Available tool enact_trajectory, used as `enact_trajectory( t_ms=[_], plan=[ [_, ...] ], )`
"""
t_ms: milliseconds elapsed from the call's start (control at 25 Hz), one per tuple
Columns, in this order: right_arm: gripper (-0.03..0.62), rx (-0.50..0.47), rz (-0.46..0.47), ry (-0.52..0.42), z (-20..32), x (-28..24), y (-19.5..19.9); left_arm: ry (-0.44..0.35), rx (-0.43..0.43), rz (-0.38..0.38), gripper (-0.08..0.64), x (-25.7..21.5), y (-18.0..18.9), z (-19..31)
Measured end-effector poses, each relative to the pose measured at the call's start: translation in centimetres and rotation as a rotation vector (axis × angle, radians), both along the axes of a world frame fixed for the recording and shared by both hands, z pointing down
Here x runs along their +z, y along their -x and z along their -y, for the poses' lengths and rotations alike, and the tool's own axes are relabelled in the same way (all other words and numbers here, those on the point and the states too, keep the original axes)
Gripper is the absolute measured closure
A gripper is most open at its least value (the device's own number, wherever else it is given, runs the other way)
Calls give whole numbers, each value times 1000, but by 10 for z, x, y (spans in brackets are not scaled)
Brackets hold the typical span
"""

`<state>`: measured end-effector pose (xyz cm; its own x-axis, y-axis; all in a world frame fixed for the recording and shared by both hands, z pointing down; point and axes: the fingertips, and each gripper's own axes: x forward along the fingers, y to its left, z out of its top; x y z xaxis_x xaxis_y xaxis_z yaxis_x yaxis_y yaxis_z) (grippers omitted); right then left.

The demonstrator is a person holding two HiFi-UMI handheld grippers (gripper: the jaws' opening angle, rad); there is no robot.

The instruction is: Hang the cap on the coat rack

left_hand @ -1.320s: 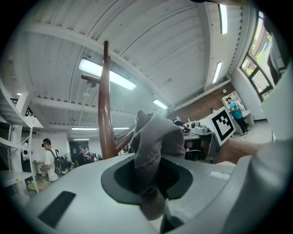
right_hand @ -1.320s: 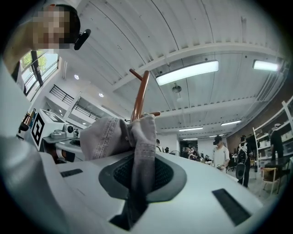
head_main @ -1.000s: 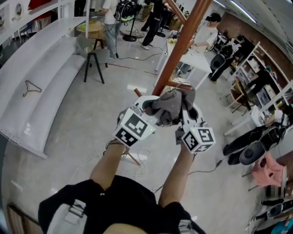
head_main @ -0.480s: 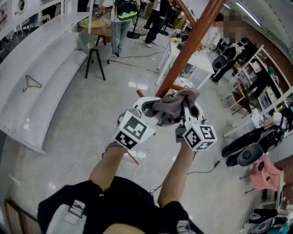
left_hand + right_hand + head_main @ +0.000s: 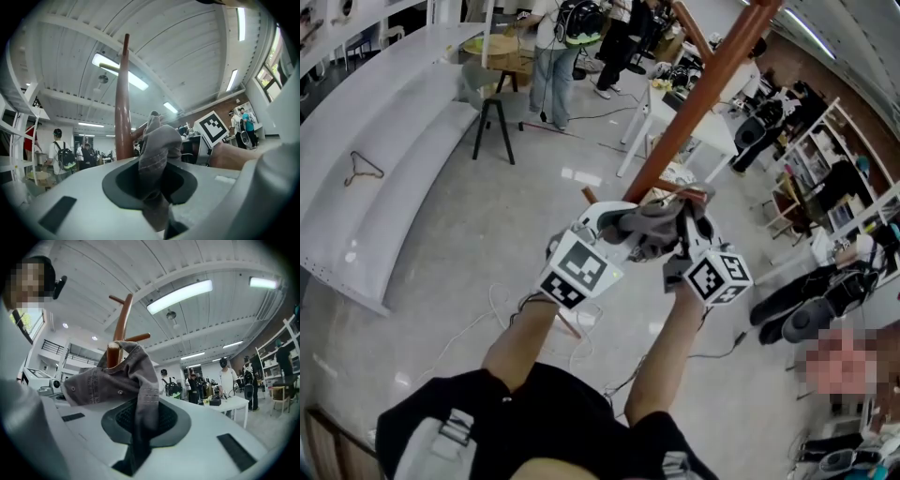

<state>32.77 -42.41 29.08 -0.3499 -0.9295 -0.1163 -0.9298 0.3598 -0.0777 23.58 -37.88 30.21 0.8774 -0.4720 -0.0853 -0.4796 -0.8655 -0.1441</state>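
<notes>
A grey cap point(image 5: 654, 228) is stretched between my two grippers, held up close to the brown wooden pole of the coat rack point(image 5: 698, 101). My left gripper point(image 5: 623, 242) is shut on a fold of the cap point(image 5: 157, 150). My right gripper point(image 5: 684, 246) is shut on the cap's other edge point(image 5: 133, 380). In the right gripper view a brown peg point(image 5: 112, 354) of the rack stands right behind the cap, and the pole with more pegs point(image 5: 123, 317) rises beyond. The pole point(image 5: 123, 103) also rises just left of the cap in the left gripper view.
A long white bench point(image 5: 384, 178) with a wire hanger point(image 5: 364, 169) lies to the left. A stool point(image 5: 492, 117) and several people point(image 5: 553, 56) stand at the back. White tables point(image 5: 694, 122) and shelves point(image 5: 834, 178) sit right. Cables point(image 5: 572, 328) trail on the floor by the rack's foot.
Both grippers with the cap have shifted slightly to the right and up, closer to the pole. The grip on the cap is unchanged.
</notes>
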Motion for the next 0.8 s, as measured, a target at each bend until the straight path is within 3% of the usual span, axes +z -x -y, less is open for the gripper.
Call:
enact_trajectory(
  t_ms=[160, 320, 640, 800],
  plan=[
    [575, -18, -35, 103, 16, 14, 6, 60, -17, -2, 515, 11, 0, 12],
    [575, -15, -148, 200, 27, 47, 13, 114, -54, 52, 515, 37, 1, 24],
    [574, -29, -291, 180, 13, 70, 37, 115, -34, 95, 497, 53, 11, 19],
    [523, 0, -276, 159, 5, 75, 31, 109, -38, 163, 442, 64, 11, 17]
  ],
)
